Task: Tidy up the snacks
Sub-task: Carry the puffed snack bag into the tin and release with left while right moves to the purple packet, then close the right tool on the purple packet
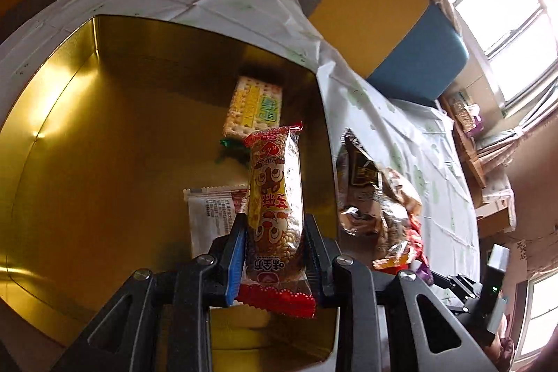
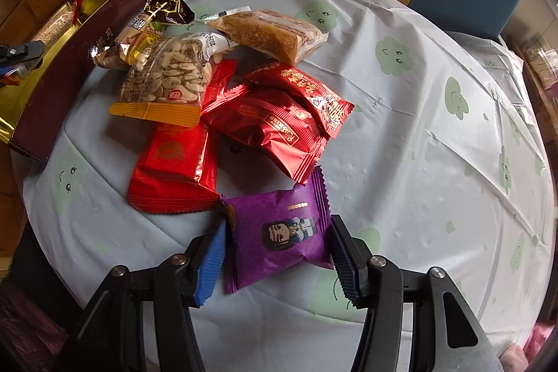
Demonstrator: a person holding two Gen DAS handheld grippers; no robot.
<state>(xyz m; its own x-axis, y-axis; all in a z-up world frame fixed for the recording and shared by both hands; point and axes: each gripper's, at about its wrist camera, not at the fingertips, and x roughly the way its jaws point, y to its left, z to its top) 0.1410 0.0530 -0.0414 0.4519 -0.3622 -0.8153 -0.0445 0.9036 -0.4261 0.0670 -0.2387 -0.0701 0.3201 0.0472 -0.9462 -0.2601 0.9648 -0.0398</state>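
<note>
My left gripper (image 1: 273, 232) is shut on a long red-and-yellow puffed-grain snack pack (image 1: 275, 197) and holds it above the open gold tin box (image 1: 69, 128). A cracker pack (image 1: 253, 107) and a white sachet (image 1: 209, 215) lie in the box. My right gripper (image 2: 279, 253) is open, its fingers on either side of a purple snack packet (image 2: 279, 232) lying on the table. Beyond it lies a pile of snacks: red packets (image 2: 174, 159), a bag of nuts (image 2: 167, 79) and a golden cake bar (image 2: 268, 33). The box also shows at the left of the right wrist view (image 2: 52, 65).
A white tablecloth with green prints (image 2: 418, 128) covers the round table. A yellow and blue chair back (image 1: 401, 23) stands behind it. Shelves with clutter (image 1: 470, 117) and bright windows are on the right. A snack pile (image 1: 376, 197) lies right of the box.
</note>
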